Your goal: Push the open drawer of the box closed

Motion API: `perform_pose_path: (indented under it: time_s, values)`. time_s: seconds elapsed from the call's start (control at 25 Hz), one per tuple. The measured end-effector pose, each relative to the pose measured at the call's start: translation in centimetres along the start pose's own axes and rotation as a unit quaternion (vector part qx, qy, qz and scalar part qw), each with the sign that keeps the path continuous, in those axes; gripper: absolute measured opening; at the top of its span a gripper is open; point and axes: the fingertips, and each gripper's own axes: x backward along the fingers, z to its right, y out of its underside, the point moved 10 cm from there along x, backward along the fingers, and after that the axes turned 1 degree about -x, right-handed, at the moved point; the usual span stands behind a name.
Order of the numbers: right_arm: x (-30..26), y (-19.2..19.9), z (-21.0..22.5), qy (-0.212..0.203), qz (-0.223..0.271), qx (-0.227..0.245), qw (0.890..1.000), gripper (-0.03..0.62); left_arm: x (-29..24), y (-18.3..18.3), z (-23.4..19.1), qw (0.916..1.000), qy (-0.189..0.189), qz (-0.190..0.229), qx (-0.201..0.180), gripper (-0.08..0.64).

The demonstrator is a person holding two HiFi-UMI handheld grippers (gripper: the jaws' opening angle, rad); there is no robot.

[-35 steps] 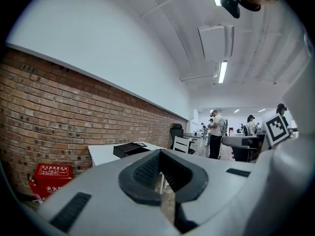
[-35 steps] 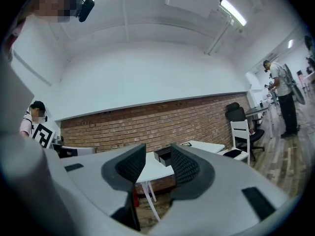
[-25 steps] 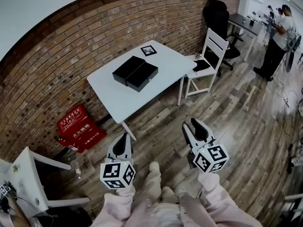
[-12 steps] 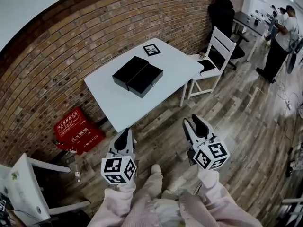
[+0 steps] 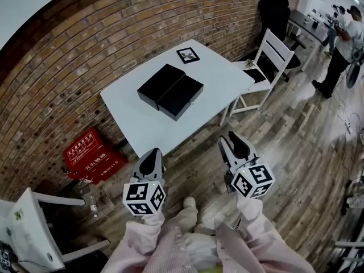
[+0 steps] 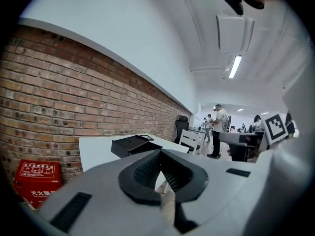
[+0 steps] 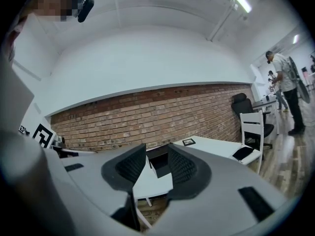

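A black box [image 5: 161, 82] lies on the white table [image 5: 142, 127] by the brick wall, its drawer [image 5: 182, 98] pulled out toward the table's front right. Both grippers hang over the wooden floor, well short of the table. My left gripper [image 5: 152, 156] points at the table's near edge, its jaws together with nothing between them. My right gripper [image 5: 235, 143] is open and empty. In the left gripper view the box [image 6: 132, 144] shows far beyond the left gripper [image 6: 160, 162]. In the right gripper view the right gripper [image 7: 156, 152] frames the open drawer [image 7: 160, 167].
A white chair [image 5: 268, 62] stands at the table's right end, a black office chair [image 5: 278, 15] behind it. A red crate [image 5: 91, 155] sits on the floor left of the table. A small framed card [image 5: 187, 55] lies at the table's far corner. A person [image 5: 347, 41] stands far right.
The table and box sit a little nearer and lower in the head view. Both grippers have moved slightly forward toward the table. The drawer stands as open as before.
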Motion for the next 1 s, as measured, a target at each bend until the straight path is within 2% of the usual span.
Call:
perform_pose_path:
  time_s: [0.36, 1.0]
  values:
    - [-5.0, 0.2, 0.9, 0.006, -0.007, 0.002, 1.000, 0.140, -4.7, -0.2, -3.7, 0.9998, 0.005, -0.019, 0.004, -0.005]
    - [-11.9, 2.3, 3.6, -0.006, -0.058, 0.011, 0.998, 0.140, -9.3, 1.1, -6.4, 0.9981, -0.006, -0.050, 0.035, -0.005]
